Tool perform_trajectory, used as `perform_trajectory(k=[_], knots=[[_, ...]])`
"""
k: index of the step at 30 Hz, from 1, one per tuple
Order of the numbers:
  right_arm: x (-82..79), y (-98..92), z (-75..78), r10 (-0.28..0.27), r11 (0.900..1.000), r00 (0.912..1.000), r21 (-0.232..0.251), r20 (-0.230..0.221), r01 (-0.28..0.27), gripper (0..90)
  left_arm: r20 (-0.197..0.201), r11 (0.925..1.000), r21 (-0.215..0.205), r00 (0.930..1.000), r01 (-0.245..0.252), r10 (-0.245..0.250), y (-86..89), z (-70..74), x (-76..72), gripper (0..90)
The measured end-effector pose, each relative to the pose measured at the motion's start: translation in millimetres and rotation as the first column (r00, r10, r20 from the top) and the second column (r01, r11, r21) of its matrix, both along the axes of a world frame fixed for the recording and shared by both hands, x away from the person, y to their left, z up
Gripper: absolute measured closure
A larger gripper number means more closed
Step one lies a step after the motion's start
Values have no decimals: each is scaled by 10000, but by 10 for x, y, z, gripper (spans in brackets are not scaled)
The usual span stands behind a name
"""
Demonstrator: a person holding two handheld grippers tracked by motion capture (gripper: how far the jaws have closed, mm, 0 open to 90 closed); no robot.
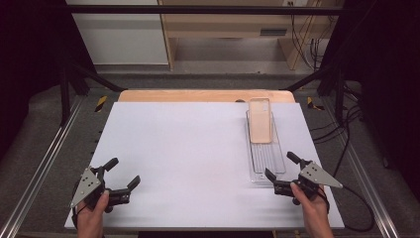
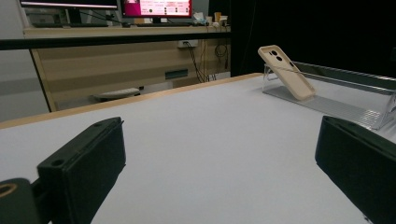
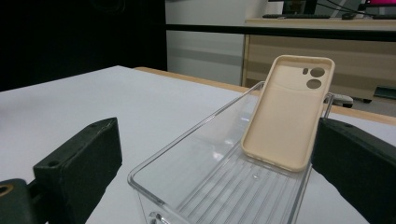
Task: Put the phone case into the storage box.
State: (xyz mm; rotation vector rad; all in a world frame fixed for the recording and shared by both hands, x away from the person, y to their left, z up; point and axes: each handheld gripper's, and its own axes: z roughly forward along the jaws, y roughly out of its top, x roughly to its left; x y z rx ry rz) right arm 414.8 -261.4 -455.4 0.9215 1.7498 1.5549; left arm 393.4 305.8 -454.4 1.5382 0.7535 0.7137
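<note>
A beige phone case [image 1: 260,120] [image 2: 286,72] [image 3: 288,119] leans tilted against the far end of a clear plastic tray [image 1: 268,161] [image 2: 345,108] [image 3: 196,140] at the right of the white table top. My right gripper [image 1: 281,165] [image 3: 215,172] stands open at the tray's near end, its jaws on either side of it, empty. At the near left corner my left gripper [image 1: 124,172] [image 2: 219,172] is open above bare table, nothing between its jaws.
The white board [image 1: 188,148] lies on a wooden table whose edge shows at the back. Metal rails run along both sides. A black frame bar crosses overhead at the back, with a wooden desk, monitors and cables beyond.
</note>
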Motion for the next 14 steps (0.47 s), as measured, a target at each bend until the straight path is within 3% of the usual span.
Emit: perform_trajectory(k=[9, 14], knots=[[99, -7, -26, -153, 9997, 9999, 171, 4, 152, 28, -34, 10000, 61, 10000, 38, -38, -3, -8, 8, 15], [152, -64, -33, -418, 9984, 9982, 356, -422, 433, 27, -56, 10000, 16, 10000, 27, -27, -3, -8, 11, 15]])
